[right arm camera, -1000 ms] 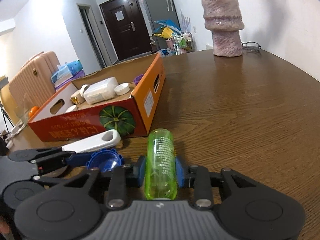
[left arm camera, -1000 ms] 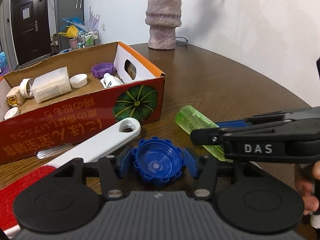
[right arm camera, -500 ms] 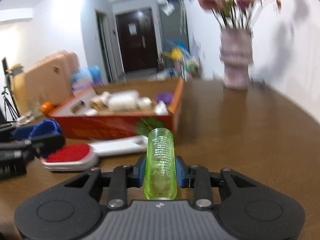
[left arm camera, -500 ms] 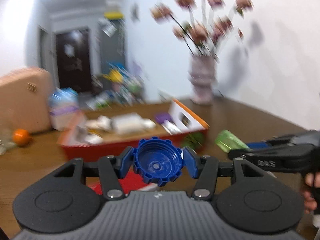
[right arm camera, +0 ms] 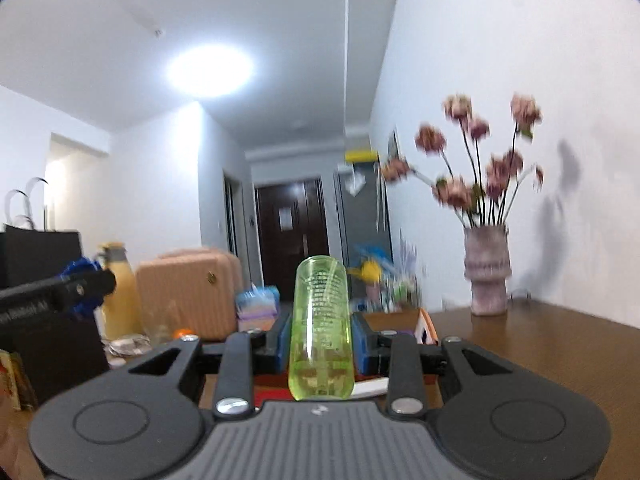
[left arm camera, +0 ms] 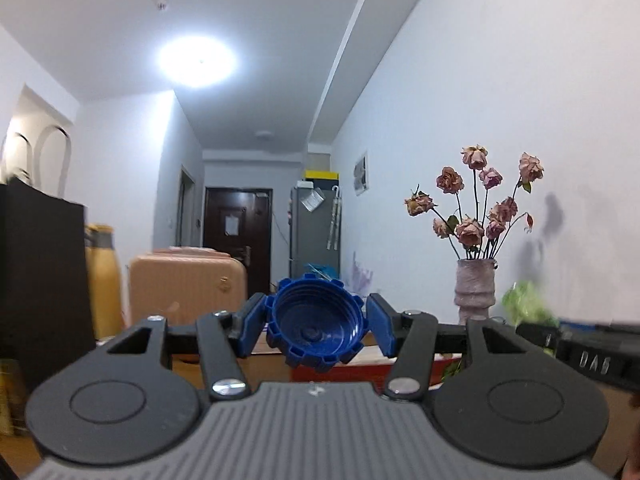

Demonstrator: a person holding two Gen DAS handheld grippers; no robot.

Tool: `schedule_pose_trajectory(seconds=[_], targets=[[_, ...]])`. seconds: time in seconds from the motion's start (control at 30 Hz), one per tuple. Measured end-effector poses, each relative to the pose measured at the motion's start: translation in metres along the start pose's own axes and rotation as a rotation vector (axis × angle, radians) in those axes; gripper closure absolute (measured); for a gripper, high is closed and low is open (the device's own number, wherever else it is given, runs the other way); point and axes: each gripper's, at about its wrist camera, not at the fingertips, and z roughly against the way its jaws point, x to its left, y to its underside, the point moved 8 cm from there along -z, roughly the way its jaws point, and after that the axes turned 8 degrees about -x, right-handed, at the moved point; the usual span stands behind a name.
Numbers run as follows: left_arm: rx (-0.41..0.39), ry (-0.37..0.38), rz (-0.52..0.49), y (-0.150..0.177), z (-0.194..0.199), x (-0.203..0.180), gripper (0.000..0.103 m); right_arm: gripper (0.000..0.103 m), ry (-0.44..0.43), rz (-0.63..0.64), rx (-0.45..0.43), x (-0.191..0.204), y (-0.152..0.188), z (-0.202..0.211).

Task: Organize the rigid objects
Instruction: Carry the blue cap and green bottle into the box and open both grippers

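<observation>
Both tongs clamped: left tongs [left arm camera: 316,322] on blue cap [left arm camera: 316,324], right tongs [right arm camera: 321,340] on green bottle [right arm camera: 321,328].

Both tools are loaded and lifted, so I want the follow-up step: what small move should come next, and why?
Probably tip both tools downward toward the orange-edged cardboard box. The left tool grips the blue ridged plastic cap, the right tool the translucent green plastic bottle, and both point level, so the box barely shows below.

1 blue cap [left arm camera: 316,322] – 1 green bottle [right arm camera: 321,328]
</observation>
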Motion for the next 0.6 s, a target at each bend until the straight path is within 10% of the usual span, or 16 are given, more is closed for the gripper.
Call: schedule_pose_trajectory(seconds=[0.23, 0.6], targets=[[-0.024, -0.006, -0.014, -0.003, 0.051, 0.003, 0.047, 0.073, 0.006, 0.091, -0.063, 0.025, -0.008, 0.052], [-0.014, -0.019, -0.005, 0.002, 0.024, 0.005, 0.047, 0.073, 0.034, 0.059, -0.032, 0.004, -0.004, 0.036]])
